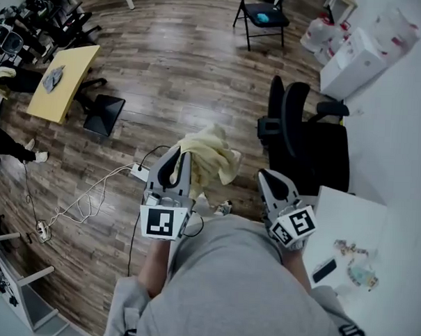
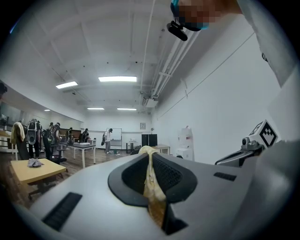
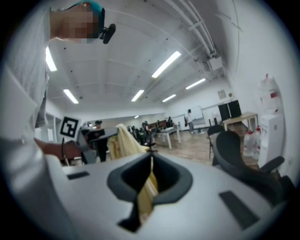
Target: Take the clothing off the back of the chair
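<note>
A pale yellow garment (image 1: 211, 157) hangs bunched in the air to the left of the black office chair (image 1: 306, 137), clear of its backrest. My left gripper (image 1: 182, 155) is shut on it, and a strip of the fabric (image 2: 153, 187) shows pinched between its jaws (image 2: 151, 154). My right gripper (image 1: 266, 174) is held beside the chair's near side. In its own view a yellow strip (image 3: 149, 190) sits clamped between the closed jaws (image 3: 151, 161). The hanging bulk of the garment (image 3: 123, 140) shows to the left there and the chair (image 3: 234, 150) to the right.
A white desk (image 1: 347, 225) with small items stands at the lower right. Cables and a power strip (image 1: 91, 193) lie on the wood floor to the left. Farther off are a yellow table (image 1: 64, 81), a black folding chair (image 1: 262, 16) and white boxes (image 1: 354, 62).
</note>
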Motion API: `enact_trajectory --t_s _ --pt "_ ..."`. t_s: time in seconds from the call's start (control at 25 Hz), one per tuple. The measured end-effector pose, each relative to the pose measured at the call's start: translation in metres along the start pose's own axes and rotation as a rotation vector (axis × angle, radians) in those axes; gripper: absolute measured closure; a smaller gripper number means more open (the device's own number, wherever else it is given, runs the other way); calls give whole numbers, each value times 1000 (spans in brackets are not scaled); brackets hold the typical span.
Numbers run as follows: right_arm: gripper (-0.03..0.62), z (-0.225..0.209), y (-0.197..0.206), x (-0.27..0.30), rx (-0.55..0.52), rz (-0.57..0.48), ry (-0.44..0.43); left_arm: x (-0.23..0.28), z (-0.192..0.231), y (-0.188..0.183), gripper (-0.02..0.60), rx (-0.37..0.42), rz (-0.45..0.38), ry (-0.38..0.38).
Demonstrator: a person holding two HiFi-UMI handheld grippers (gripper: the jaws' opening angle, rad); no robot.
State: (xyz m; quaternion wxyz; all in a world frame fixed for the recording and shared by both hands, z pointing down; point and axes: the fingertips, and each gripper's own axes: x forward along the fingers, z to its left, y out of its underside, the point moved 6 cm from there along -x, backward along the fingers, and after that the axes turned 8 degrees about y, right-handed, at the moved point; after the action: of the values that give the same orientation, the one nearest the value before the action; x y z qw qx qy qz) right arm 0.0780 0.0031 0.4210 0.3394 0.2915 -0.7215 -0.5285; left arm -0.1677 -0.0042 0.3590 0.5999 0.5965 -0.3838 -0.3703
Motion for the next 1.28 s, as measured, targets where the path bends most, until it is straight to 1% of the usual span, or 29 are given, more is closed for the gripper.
enact_trajectory --t_s 0.32,0.68,0.8,1.0,1.16,1.28 --pt "559 10 -6 16 -44 4 -42 -6 5 18 528 -19 37 -3" --pt "559 12 -6 24 -47 8 -45 -15 8 49 528 -36 91 10" --pt "559 11 -7 25 -40 5 -42 -17 11 55 528 -7 96 28" --pt "559 11 -5 27 -36 17 -37 -16 8 63 528 -32 107 49" --pt "559 13 -4 29 -32 17 -34 -15 6 67 528 -9 117 77" --pt "559 13 -3 28 -22 20 -26 -13 1 67 528 -31 141 93"
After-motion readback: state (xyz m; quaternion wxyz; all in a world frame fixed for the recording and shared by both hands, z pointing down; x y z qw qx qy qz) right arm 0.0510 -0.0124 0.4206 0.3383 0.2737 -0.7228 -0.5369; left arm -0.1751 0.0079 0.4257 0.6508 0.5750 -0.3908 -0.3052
